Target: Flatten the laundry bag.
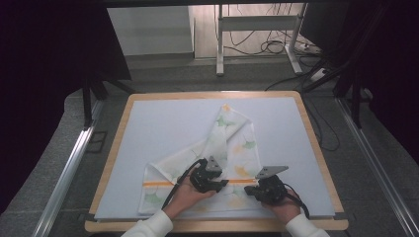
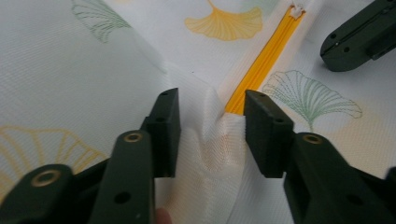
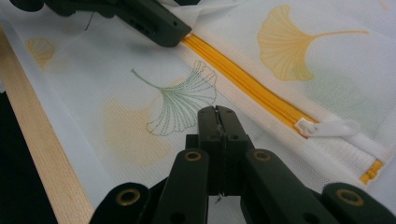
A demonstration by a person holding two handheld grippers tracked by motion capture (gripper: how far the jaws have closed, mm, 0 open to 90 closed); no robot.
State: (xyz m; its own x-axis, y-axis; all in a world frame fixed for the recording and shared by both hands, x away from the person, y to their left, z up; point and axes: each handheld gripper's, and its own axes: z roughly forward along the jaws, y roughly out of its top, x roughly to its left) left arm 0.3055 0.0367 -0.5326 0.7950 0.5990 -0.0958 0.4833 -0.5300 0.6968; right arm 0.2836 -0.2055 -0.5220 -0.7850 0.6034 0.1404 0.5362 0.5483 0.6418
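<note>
A white mesh bag [image 1: 225, 140] printed with ginkgo leaves lies on the pale blue mat [image 1: 163, 123]. An orange zipper [image 2: 267, 58] runs across its near end, and the white pull [image 3: 327, 128] sits toward one end of it. My left gripper [image 2: 210, 126] stands over the zipper's end with its jaws apart and a puckered ridge of mesh between them. My right gripper [image 3: 217, 114] is shut, its tips down on the mesh just in front of the zipper [image 3: 243, 79]. In the high view the left gripper [image 1: 223, 183] and right gripper [image 1: 250, 190] point toward each other.
The mat covers a wooden table [image 1: 106, 168] whose bare front edge [image 3: 42, 140] runs close beside the bag. A person's hands in white sleeves [image 1: 148, 227] come in from the bottom. Beyond the table stand a desk frame [image 1: 257, 29] and floor cables [image 1: 276, 47].
</note>
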